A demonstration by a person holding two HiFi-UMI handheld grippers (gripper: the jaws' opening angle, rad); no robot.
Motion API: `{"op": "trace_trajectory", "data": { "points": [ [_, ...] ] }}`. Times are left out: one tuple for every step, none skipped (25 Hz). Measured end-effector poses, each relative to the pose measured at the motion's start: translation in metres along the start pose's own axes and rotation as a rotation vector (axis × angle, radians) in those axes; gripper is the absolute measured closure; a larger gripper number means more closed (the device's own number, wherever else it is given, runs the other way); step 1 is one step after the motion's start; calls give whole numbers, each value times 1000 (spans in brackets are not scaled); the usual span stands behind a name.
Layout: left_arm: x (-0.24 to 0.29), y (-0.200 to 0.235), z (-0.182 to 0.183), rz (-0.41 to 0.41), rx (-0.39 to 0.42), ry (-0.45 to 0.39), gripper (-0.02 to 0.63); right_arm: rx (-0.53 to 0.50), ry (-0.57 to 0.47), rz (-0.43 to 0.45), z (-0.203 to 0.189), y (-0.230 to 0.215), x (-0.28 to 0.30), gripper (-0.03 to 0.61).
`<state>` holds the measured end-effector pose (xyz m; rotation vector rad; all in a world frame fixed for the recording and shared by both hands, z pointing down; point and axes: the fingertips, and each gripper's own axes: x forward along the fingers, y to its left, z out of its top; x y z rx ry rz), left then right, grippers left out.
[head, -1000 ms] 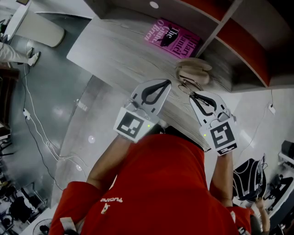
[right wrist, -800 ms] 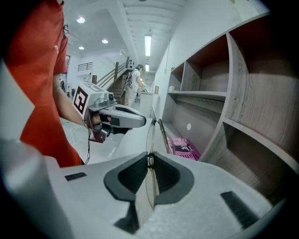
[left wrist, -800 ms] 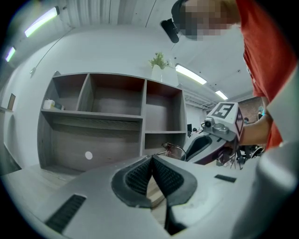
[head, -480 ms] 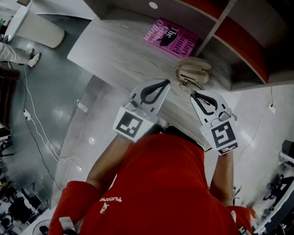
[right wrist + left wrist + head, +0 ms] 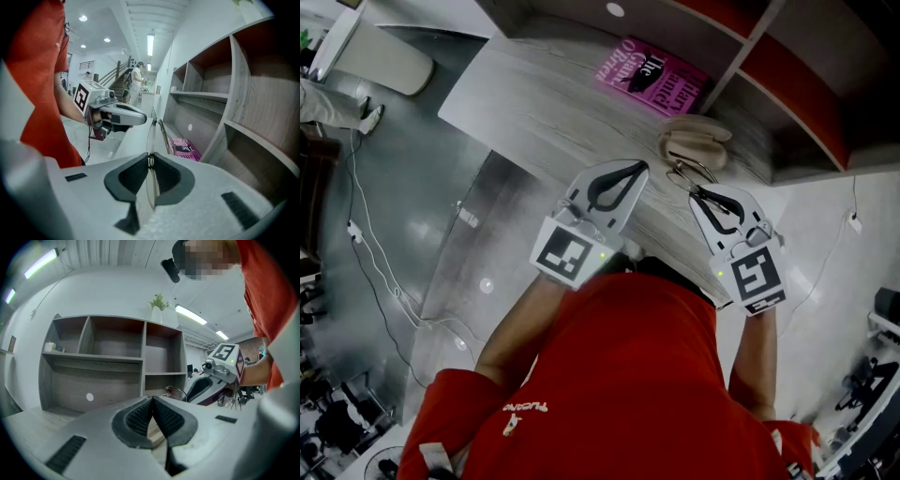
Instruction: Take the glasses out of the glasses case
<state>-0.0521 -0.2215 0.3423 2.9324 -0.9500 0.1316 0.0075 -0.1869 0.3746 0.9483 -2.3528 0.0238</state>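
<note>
Right gripper (image 5: 695,193) pinches the glasses (image 5: 152,133) near the glasses case (image 5: 696,139); left gripper (image 5: 152,400) jaws together, empty.

The desk (image 5: 525,103) looks matt grey wood-grain, the book (image 5: 654,77) at twelve o'clock glossy paper, the glasses (image 5: 150,140) thin metal wire.

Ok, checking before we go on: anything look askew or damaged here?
Nothing stands out. The glasses are out of the case, pinched by the right tongs; the pink book lies flat on the desk.
</note>
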Motion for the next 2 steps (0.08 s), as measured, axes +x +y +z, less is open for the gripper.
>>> {"op": "trace_trajectory", "data": {
  "points": [
    [0,0,0,0,-1,0,603,-3,-1,-2,0,0,0,537],
    [-1,-1,0,0,-1,-1,603,-6,-1,-3,0,0,0,537]
  ]
}}
